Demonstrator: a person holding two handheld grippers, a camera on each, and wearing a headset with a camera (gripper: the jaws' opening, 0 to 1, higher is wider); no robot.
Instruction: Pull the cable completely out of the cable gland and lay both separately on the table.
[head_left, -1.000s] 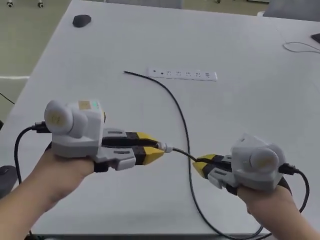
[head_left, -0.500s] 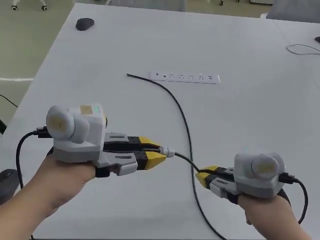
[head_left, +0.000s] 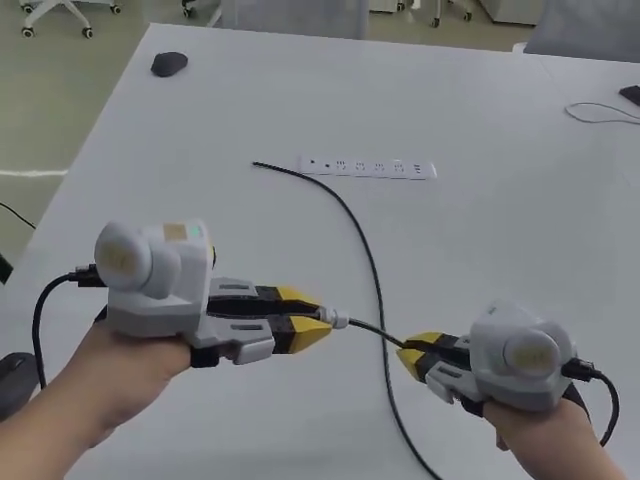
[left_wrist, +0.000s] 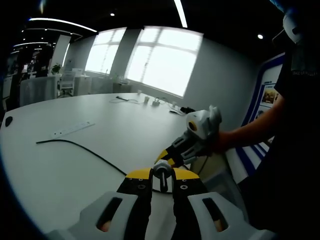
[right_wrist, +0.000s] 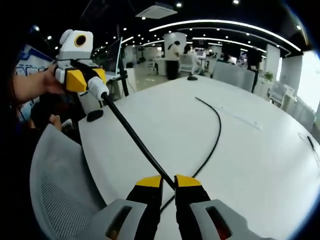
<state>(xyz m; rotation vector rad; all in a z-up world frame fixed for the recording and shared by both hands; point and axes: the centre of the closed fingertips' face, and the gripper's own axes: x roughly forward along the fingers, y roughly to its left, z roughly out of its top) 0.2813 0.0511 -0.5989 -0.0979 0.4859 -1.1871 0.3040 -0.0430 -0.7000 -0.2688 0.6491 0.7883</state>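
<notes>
left gripper clamps cable gland, right gripper clamps cable; power strip markings unreadable.

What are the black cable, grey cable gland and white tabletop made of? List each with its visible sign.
Thin black cable: likely rubber or PVC sheath, matt; it lies in soft curves. Small pale grey cable gland: probably moulded plastic, smooth, uniformly pale; too small for certainty. White tabletop: seemingly laminate, smooth, satin; even colour, no grain.
</notes>
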